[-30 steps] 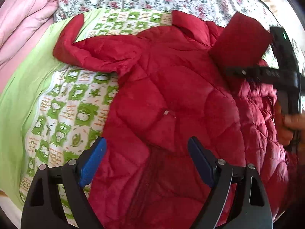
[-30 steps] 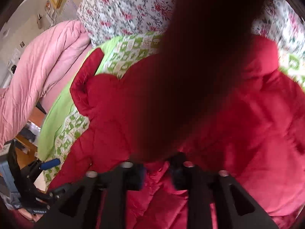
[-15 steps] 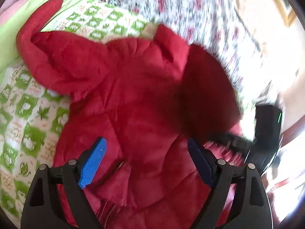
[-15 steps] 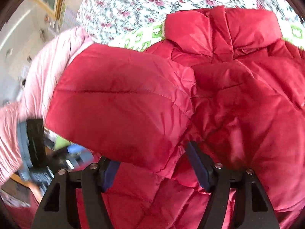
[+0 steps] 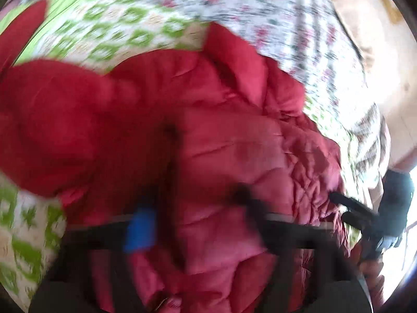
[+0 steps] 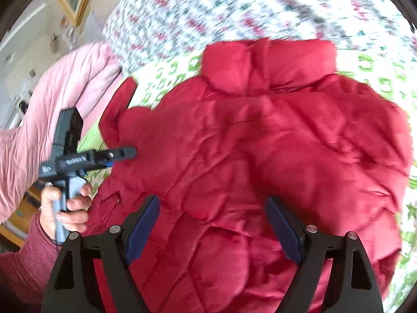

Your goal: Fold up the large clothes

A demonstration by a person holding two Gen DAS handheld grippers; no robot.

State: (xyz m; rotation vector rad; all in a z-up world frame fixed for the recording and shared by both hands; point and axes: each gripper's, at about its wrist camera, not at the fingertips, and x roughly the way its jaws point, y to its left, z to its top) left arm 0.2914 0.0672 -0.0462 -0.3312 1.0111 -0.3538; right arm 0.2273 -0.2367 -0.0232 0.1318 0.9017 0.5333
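A red quilted puffer jacket [image 6: 260,143] lies on the bed with its collar [image 6: 268,62] at the far end. One sleeve lies folded across its body. My right gripper [image 6: 212,224] is open and empty just above the jacket's lower part. My left gripper [image 5: 192,224] shows only as a blur over the jacket [image 5: 208,130], with one blue pad [image 5: 139,230] visible; its fingers look spread apart. It also shows from the side in the right wrist view [image 6: 122,154], at the jacket's left sleeve.
The jacket rests on a green-and-white patterned sheet [image 6: 166,78]. A floral quilt [image 6: 208,7] lies behind it. A pink duvet [image 6: 60,99] is bunched at the left. The other sleeve [image 5: 23,41] reaches out to the left.
The right gripper has let go of the sleeve, which now lies folded on the jacket, and has pulled back. The left gripper is swinging fast over the jacket, blurring its view.
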